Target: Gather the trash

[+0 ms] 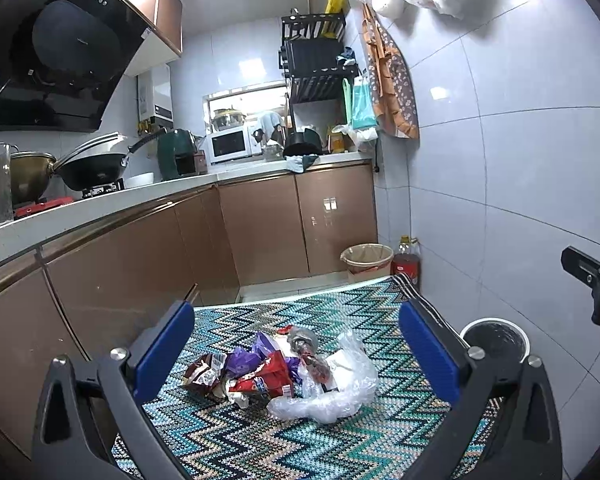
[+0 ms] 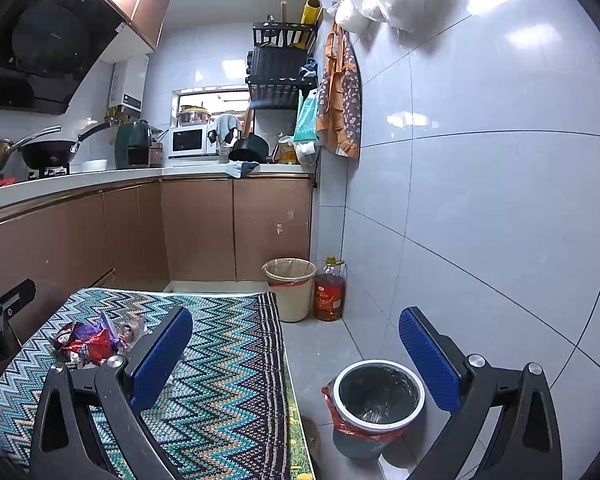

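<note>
Hovering above the zigzag-patterned surface (image 1: 260,440), the left hand-held gripper (image 1: 296,344) is being held wide and empty over the trash pile (image 1: 280,372) of snack wrappers and a clear plastic bag (image 1: 336,384). The right hand-held gripper (image 2: 296,344) is likewise being held wide, empty, near the black-lined bin (image 2: 379,394) on the floor. Risk being noted: thin film may slip or drag neighbouring wrappers off. The bin appears nearly empty; the beige bin (image 2: 291,288) contents cannot be told.

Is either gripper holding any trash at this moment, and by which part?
Nothing is held. The left gripper and right gripper are both open and empty; the pile of crumpled wrappers lies untouched on the zigzag-patterned cloth.
</note>
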The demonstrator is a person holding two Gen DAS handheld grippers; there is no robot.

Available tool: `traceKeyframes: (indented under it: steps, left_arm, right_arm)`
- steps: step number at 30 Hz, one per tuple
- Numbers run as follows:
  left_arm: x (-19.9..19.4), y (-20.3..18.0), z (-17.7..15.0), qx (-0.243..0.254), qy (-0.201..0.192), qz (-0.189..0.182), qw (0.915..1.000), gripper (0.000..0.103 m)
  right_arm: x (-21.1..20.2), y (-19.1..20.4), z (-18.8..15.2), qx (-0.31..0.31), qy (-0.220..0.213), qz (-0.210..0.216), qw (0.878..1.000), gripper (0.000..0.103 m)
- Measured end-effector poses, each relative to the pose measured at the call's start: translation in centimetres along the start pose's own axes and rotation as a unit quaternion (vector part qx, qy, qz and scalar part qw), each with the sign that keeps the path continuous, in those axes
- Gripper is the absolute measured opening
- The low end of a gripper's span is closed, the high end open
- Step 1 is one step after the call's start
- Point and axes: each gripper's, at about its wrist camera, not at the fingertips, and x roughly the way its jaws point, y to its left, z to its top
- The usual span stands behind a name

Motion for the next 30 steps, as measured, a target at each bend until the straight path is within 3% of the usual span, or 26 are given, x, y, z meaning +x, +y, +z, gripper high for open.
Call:
traceKeyframes:
  steps: [9, 14, 20, 30]
  left_arm:
    - [0.0, 0.2, -0.3, 0.004, 0.005, -0.010, 0.9999, 0.103]
    - [0.0, 1.3, -0.1, -0.021, 0.008, -0.014, 0.9996, 0.103]
    - [0.2, 2.8, 0.1, -0.042, -0.001, 0.000, 0.9991, 0.103]
    - [1.5, 2.5, -0.6, -0.034, 0.005, 0.005, 0.9994, 0.103]
  right_arm:
    - [-0.2, -0.2, 0.0, 0.001, -0.003, 0.005, 1.000, 0.103]
    - [-0.5, 0.0, 0.2, -0.002, -0.007, 0.016, 1.000, 0.103]
    - [-0.9, 0.3, 0.5, 0.001, -0.025, 0.031, 0.999, 0.103]
    - [0.1, 0.8, 0.3, -0.003, -0.021, 0.029, 0.999, 0.103]
